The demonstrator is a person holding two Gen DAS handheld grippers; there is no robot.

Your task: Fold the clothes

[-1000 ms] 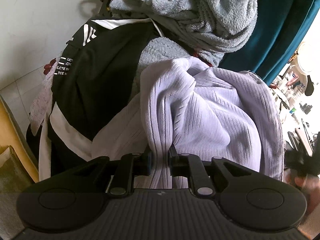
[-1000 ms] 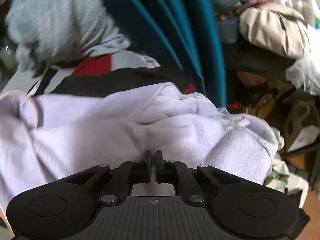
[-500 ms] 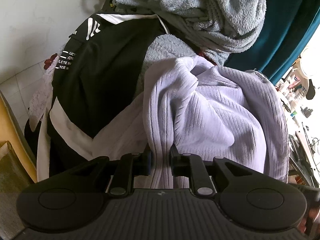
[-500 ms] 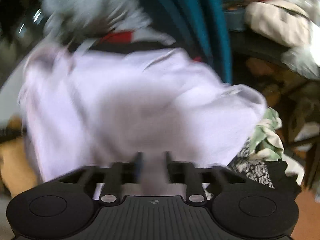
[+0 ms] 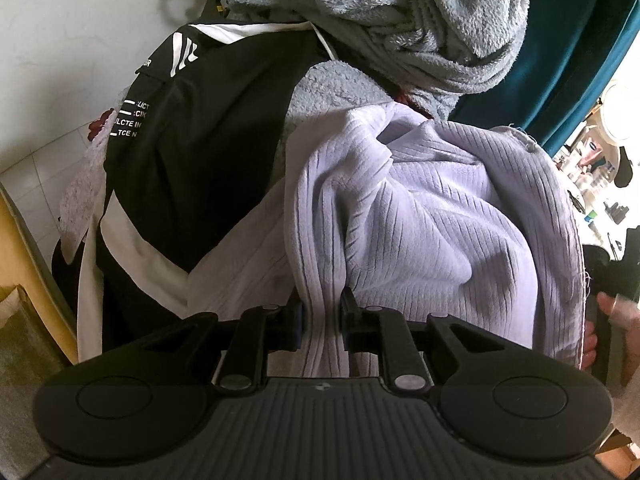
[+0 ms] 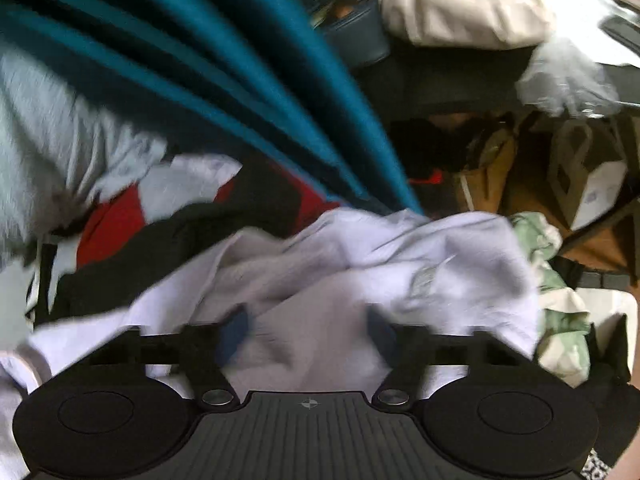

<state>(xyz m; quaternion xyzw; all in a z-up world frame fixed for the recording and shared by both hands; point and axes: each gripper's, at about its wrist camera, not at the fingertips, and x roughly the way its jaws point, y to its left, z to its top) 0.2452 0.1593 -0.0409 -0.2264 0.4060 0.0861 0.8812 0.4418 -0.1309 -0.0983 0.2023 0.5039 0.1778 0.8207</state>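
Lilac ribbed top (image 5: pixel 432 216): draped over the clothes pile, just right of the black jacket (image 5: pixel 200 152).
Grey fleece (image 5: pixel 420 20): behind the jacket, higher up.
Teal curtain (image 6: pixel 224 72): behind the pile, to the jacket's right.
Left gripper (image 5: pixel 322 320): jaws narrow, pinching a fold of the top.
Right gripper (image 6: pixel 306 332): blurred, jaws apart and closing, the top's cloth lying between them, pads not pressing.

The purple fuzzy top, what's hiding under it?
Under the purple top peeks a grey fleece and a black-and-white shirt, which lies beside it too. What is under its middle is covered. The left gripper pinches its edge.
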